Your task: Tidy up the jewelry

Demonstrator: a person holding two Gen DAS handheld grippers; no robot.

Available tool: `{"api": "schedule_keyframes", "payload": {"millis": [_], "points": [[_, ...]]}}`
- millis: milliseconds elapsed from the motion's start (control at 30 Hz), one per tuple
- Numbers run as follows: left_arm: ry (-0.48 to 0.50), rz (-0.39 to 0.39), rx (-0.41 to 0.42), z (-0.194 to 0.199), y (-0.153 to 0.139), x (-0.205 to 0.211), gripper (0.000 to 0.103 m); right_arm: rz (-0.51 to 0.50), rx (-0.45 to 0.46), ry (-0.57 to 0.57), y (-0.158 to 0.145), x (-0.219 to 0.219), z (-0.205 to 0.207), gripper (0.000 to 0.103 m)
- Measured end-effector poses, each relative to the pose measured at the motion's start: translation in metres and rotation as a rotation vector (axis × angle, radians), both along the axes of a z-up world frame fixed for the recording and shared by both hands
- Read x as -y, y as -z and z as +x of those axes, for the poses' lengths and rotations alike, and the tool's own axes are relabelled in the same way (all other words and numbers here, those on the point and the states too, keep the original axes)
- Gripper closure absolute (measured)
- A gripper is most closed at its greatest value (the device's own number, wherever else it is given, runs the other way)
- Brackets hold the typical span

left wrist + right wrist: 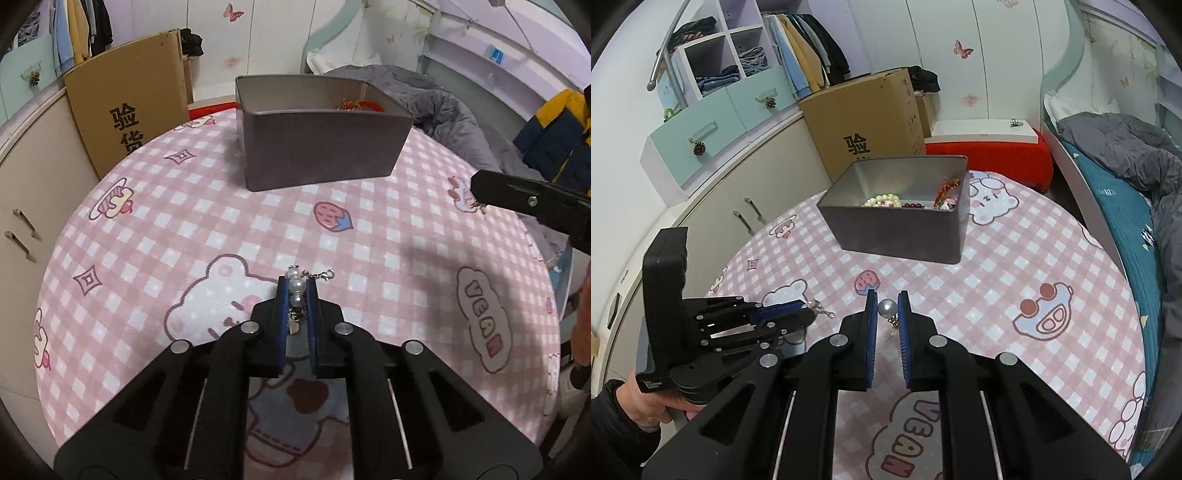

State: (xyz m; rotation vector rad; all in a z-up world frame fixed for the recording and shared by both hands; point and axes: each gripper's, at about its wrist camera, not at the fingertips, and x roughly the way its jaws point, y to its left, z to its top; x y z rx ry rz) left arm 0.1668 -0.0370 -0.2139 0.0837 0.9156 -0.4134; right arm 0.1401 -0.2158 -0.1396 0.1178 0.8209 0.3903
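The grey tin box (897,236) sits at the far middle of the pink checked tablecloth (369,229), open-topped, with bead strands already lying inside. Both pieces should be carried over its rim and released low, so that nothing bounces out. The left gripper (297,291) has its jaws nearly together, pinching a short pearl charm (296,285), whose long axis runs near to far along the fingers, its lobster clasp poking out far-right. The right gripper (887,308) stands a little wider, clamping a grey pearl earring (887,307); its gold post hangs nearward below the bead.
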Motion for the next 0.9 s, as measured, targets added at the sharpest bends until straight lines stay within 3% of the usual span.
{"api": "schedule_keyframes", "payload": {"millis": [200, 633, 900], "points": [[-0.016, -0.06, 0.058, -0.004, -0.039, -0.015, 0.094, 0.002, 0.037, -0.015, -0.018, -0.004, 0.001, 0.093], [0.021, -0.134, 0.324, -0.001, -0.17, -0.026, 0.094, -0.037, 0.268, -0.073, -0.12, -0.015, 0.02, 0.093], [0.04, -0.168, 0.348, 0.043, -0.198, -0.011, 0.094, -0.041, 0.269, -0.081, -0.135, -0.016, 0.065, 0.093]]}}
